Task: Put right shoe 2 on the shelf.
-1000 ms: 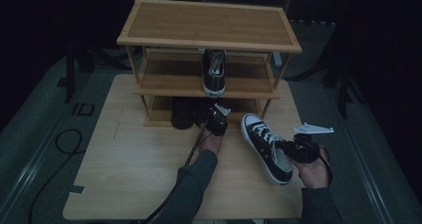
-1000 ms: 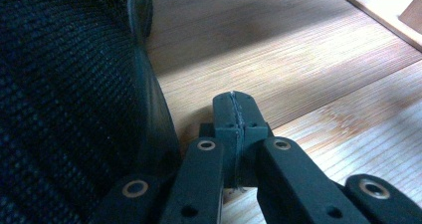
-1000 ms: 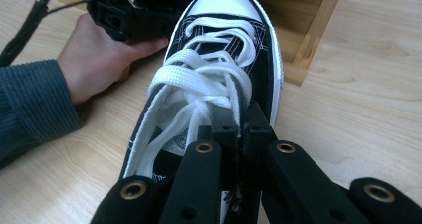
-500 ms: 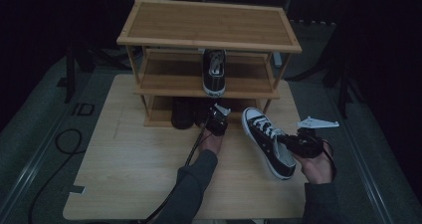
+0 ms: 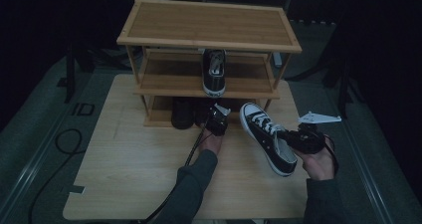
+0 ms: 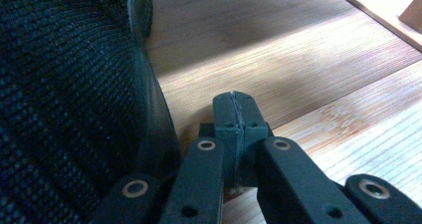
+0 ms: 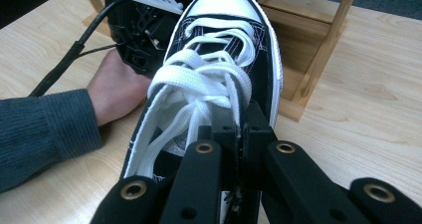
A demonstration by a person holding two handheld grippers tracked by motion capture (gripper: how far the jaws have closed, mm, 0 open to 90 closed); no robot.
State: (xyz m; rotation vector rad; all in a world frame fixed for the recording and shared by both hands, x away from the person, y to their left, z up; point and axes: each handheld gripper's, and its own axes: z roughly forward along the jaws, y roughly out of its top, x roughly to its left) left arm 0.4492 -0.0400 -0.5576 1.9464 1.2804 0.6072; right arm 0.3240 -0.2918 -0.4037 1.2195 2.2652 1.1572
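Observation:
A black-and-white laced sneaker (image 5: 266, 137) hangs tilted above the table's right side, toe toward the rack. My right gripper (image 5: 287, 137) is shut on the edge of its opening; the right gripper view shows the jaws (image 7: 238, 130) pinching the canvas beside the laces of the sneaker (image 7: 224, 50). A matching sneaker (image 5: 214, 73) stands on the middle shelf of the wooden shoe rack (image 5: 209, 22). My left gripper (image 5: 211, 115) rests at the bottom shelf, shut with nothing in it (image 6: 234, 109), beside a dark mesh shoe (image 6: 64, 84).
Dark shoes (image 5: 181, 113) sit on the rack's bottom shelf. The left hand (image 7: 117, 92) and its gripper (image 7: 142, 15) lie just left of the held sneaker's toe. A rack leg (image 7: 318, 55) stands right of the toe. A black cable (image 5: 59, 144) loops off the table's left.
My right gripper has lifted the sneaker a little higher off the table. The left gripper has stayed at the bottom shelf.

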